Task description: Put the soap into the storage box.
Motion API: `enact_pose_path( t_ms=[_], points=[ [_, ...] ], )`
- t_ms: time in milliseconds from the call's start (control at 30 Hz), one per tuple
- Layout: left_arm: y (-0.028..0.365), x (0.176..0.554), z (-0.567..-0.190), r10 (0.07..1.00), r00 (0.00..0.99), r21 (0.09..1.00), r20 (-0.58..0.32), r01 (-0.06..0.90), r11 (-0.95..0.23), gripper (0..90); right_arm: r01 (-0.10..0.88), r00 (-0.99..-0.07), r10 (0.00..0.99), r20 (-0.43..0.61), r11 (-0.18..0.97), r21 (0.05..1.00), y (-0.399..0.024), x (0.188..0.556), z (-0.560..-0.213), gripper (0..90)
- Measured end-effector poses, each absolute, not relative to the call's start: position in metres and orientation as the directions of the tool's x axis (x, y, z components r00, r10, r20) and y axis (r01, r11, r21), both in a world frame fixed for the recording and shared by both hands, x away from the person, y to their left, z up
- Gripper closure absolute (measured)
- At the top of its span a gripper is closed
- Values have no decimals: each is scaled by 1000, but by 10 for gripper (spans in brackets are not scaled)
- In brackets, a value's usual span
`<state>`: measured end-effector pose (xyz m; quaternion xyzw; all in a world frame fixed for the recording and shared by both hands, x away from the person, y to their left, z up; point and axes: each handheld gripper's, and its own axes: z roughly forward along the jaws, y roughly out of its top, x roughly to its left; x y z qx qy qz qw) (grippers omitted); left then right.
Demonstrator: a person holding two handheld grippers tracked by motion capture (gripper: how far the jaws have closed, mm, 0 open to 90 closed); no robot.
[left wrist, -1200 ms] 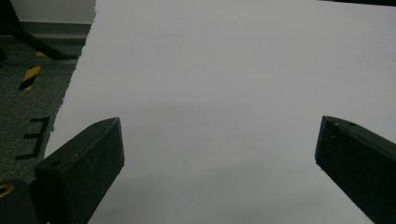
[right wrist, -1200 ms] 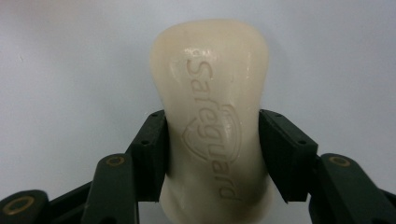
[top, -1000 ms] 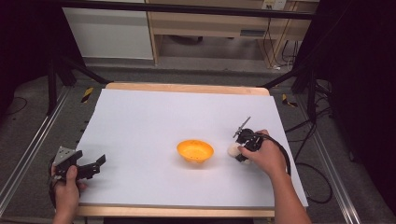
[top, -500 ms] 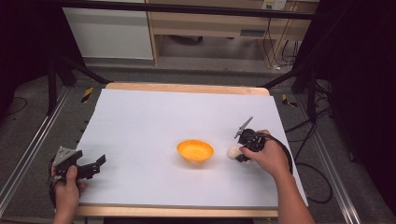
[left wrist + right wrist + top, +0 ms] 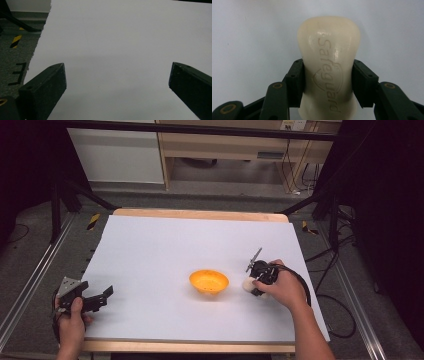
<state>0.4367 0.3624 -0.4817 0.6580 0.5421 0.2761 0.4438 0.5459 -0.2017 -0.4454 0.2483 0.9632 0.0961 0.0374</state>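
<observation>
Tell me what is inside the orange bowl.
Nothing shows inside the orange bowl: its visible inner surface is bare. The near rim hides a thin strip of the inside. The soap bar sits outside it, clamped in the right tongs.

A lab is suggested. A white-covered table [image 5: 165,245] is ringed by black stands [image 5: 57,210], and loose cables [image 5: 345,285] are trailed right.
</observation>
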Motion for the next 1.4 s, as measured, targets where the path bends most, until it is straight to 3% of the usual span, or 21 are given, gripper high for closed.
enact_pose_path(
  t_ms=[433, 1133, 1400],
  points=[
    [362, 437, -482, 958, 260, 881, -123, 472, -15, 8, 498, -863, 505, -22, 856, 139, -192, 550, -448, 480],
    [363, 437, -482, 957, 262, 882, -124, 472, -15, 8, 452, -883, 469, -31, 865, 216, -200, 543, -447, 501],
    [362, 437, -482, 958, 261, 882, -121, 470, -16, 8, 431, -892, 450, -36, 873, 230, -197, 540, -429, 501]
  ],
)
